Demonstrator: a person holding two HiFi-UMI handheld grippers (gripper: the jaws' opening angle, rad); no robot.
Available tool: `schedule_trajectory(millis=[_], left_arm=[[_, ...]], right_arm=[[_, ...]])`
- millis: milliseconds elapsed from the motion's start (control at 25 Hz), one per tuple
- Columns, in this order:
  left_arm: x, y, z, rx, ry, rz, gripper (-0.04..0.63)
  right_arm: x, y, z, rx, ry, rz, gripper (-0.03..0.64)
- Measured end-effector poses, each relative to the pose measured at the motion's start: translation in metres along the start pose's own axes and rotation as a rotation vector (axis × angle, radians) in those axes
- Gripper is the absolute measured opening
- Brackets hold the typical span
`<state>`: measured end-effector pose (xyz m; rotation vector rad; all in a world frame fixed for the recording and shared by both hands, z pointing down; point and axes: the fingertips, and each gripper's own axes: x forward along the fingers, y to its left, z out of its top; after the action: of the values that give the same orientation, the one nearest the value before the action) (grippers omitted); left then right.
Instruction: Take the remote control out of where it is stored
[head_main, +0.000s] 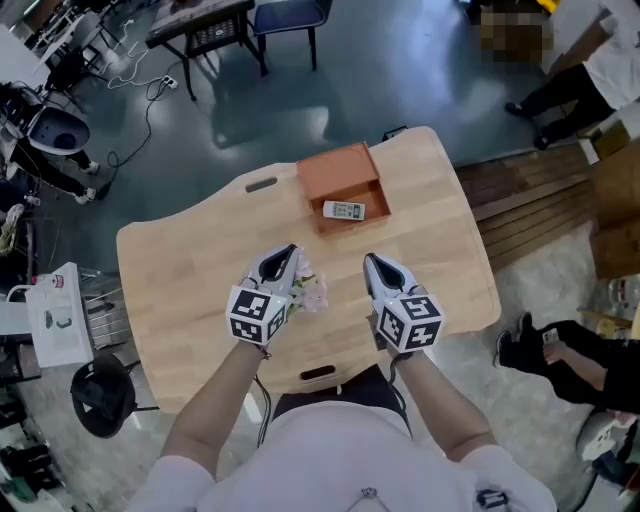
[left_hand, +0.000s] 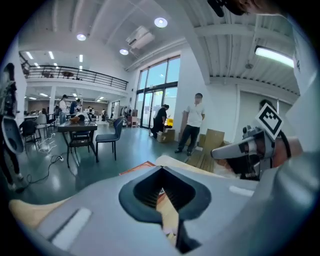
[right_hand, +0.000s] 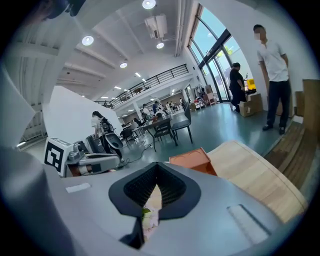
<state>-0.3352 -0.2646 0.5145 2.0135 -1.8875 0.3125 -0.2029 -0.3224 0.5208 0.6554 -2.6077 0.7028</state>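
We see the remote control (head_main: 344, 210), white and lying flat with its long side across, in the open part of an orange-brown box (head_main: 337, 170). It sits toward the box's 5 o'clock corner, with the box's low walls around it. Nothing touches it.

The box stands on the pale wooden surface (head_main: 190, 290), near that surface's 12 o'clock edge and a little toward 1 o'clock from its middle.

At 6 o'clock from the box, well apart from it, we hold both tools over the near half of the surface. The left hand-held gripper (head_main: 287, 252) sits at about 7 o'clock from the remote, and its own view shows the jaws drawn together with only a thin slit between them and nothing in them. The right hand-held gripper (head_main: 373, 262) sits at about 5 o'clock from the remote, and its jaws are likewise closed and empty. Both point toward 12 o'clock, side by side, with a gap between them.

In that gap, just at 3 o'clock of the left tool, lies a small pinkish bunch of flowers (head_main: 313, 290) on the wood. We cannot tell whether it touches the tool.

Beyond the surface lies a grey-blue floor. A dark chair (head_main: 288, 18) stands at 12 o'clock and a white device (head_main: 58, 316) at 9 o'clock. Standing people (head_main: 590, 65) are at 2 o'clock.
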Motion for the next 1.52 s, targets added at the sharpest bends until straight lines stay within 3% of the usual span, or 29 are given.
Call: schedule_trajectory(millis=[280, 480, 880, 1160, 1520], left_arm=[[0.108, -0.004, -0.048, 0.312, 0.260, -0.222, 0.068], [0.186, -0.001, -0.087, 0.567, 0.453, -0.326, 0.128], [0.289, -0.001, -0.176, 0.922, 0.780, -0.522, 0.210], [0.316, 0.007, -0.217, 1.055, 0.926, -0.596, 0.249], [0.334, 0.010, -0.232, 1.090, 0.988, -0.560, 0.253]], right_arm=[[0.013, -0.034, -0.036, 0.089, 0.039, -0.046, 0.028], [0.015, -0.065, -0.065, 0.139, 0.075, -0.074, 0.028], [-0.009, -0.138, -0.100, 0.245, 0.067, -0.213, 0.028], [-0.023, -0.162, -0.123, 0.298, 0.075, -0.259, 0.028], [-0.020, -0.164, -0.138, 0.317, 0.089, -0.255, 0.028]])
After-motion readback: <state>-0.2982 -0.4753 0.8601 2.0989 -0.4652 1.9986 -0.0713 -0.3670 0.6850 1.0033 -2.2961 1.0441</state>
